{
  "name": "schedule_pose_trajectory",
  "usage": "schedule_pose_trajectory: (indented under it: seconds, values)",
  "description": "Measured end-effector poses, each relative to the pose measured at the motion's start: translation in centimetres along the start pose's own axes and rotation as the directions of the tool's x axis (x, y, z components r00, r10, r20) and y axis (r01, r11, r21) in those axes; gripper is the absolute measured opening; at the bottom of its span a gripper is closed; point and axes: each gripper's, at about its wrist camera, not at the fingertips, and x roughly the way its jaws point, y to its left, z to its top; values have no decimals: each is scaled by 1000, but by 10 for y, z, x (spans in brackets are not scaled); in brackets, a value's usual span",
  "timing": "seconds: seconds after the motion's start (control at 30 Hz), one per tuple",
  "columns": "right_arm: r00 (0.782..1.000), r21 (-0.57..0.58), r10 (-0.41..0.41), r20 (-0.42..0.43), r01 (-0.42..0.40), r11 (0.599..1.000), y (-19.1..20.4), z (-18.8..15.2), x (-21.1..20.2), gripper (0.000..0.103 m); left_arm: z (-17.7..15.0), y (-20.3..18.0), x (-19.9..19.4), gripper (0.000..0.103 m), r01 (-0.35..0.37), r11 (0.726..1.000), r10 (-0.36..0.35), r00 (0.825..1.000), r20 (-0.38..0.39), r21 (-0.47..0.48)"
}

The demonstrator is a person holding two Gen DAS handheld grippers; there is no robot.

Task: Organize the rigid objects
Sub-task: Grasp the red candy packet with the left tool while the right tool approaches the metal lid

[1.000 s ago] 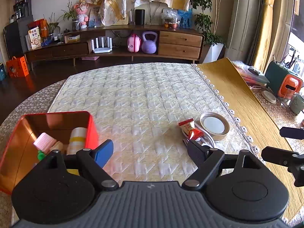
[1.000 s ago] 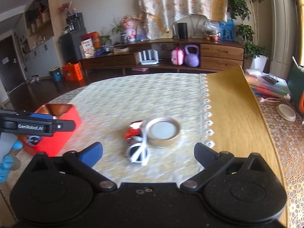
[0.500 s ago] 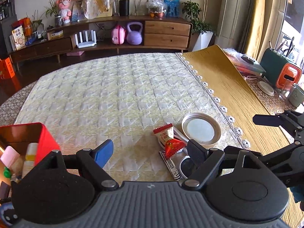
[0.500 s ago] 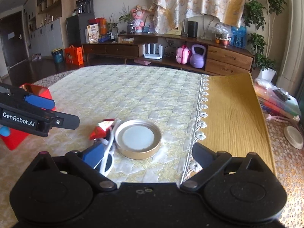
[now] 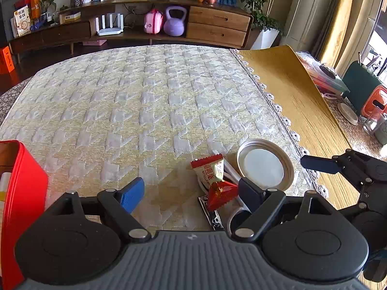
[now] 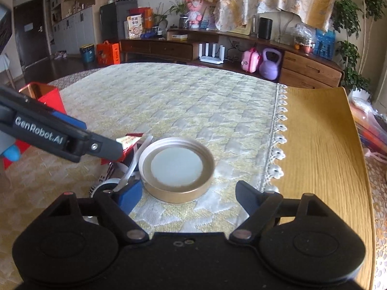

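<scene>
1. The right tongs (image 6: 188, 193) hang low over the worktop (image 6: 321, 145), jaws closing but with a wide gap left; the lid (image 6: 176, 166) sits just ahead of the pads, not yet pressed by them.
2. The left tongs (image 5: 191, 193) stand wide apart and empty, just above the small heap beside the lid.
3. That heap holds a red candy (image 5: 219, 192), a snack packet (image 5: 210, 169), a metal clip (image 5: 211, 213) and white glasses (image 6: 125, 181), all touching or overlapping.
4. The lid looks light, stiff and smooth: a shallow gold rim around a pale flat centre, open side up. I judge the rim the place to grip, pads across its width or one pad inside and one outside the wall. It may skate on the quilted cloth (image 5: 145, 101).
5. The wrappers will crinkle and slip; the glasses look fragile, best taken at the frame.
6. The red box (image 5: 23, 188) stands at the left, well apart from the heap.
</scene>
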Motion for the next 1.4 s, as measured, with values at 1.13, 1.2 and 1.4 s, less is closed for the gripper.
schedule_pose_trajectory:
  seconds: [1.13,1.2,1.4]
  values:
    - [999,75,10,36,-13,997,-6,-3,-1,73,2,28,10,22,160,970,-164,986,-10,-182]
    - [999,96,-3,35,0,995,-8,-3,-5,73,1,27,6,22,151,973,-155,988,-10,-175]
    - [999,143,-23,42,17,990,-6,-4,-22,73,-2,27,-11,22,118,984,-119,993,-2,-133]
